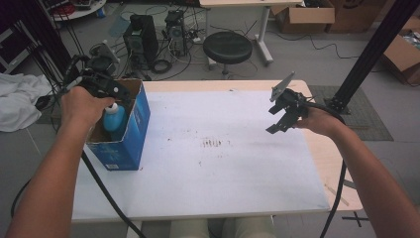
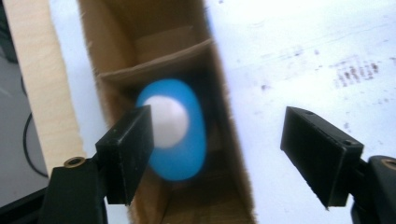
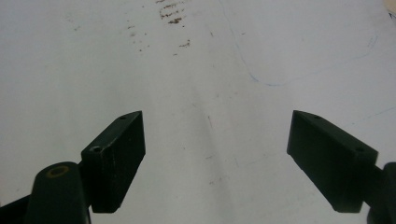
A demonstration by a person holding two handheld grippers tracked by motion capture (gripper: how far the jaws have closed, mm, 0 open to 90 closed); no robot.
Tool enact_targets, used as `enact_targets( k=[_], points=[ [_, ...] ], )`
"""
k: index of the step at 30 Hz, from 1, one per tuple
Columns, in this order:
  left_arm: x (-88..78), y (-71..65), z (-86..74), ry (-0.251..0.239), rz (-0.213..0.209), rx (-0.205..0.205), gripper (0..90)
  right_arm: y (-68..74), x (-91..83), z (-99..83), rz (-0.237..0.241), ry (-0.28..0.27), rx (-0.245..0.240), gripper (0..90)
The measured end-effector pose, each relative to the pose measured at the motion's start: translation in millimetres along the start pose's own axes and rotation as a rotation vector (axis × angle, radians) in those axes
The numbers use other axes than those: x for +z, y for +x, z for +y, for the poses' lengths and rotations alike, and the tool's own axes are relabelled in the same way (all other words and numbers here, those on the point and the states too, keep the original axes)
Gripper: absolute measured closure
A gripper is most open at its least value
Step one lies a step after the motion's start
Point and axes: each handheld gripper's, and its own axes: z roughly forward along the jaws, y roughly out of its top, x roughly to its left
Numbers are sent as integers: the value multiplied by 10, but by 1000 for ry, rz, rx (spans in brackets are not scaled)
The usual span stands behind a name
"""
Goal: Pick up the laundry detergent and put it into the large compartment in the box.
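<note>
A blue bottle with a white cap (image 1: 114, 119) stands upright inside an open blue cardboard box (image 1: 131, 136) at the table's left. My left gripper (image 1: 117, 95) hangs just above the box mouth. In the left gripper view its jaws stand wide apart above the bottle (image 2: 177, 140), which rests in the box (image 2: 116, 56) free of both pads. My left gripper (image 2: 217, 156) is open. My right gripper (image 1: 283, 121) hovers over the right part of the table, open, with bare white tabletop between its jaws (image 3: 215, 158).
The white table sheet (image 1: 213, 163) carries brown smudges (image 1: 214, 143) at its middle. Beyond the far edge stand a black stool (image 1: 227, 47), computer towers (image 1: 141, 37) and loose cables on the floor. A black post (image 1: 369, 54) rises at the right.
</note>
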Motion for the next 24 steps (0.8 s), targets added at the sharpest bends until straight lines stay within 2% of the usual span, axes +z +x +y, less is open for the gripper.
enact_targets(
  k=[7,14,24],
  points=[
    [-55,-141,41,-17,-9,51,213,15,-18,4,-2,1,-1,190],
    [-92,-316,75,-28,-33,124,208,21,-29,10,-5,4,1,190],
    [-126,-679,155,-33,-58,261,206,35,-30,31,-4,8,0,189]
  ],
)
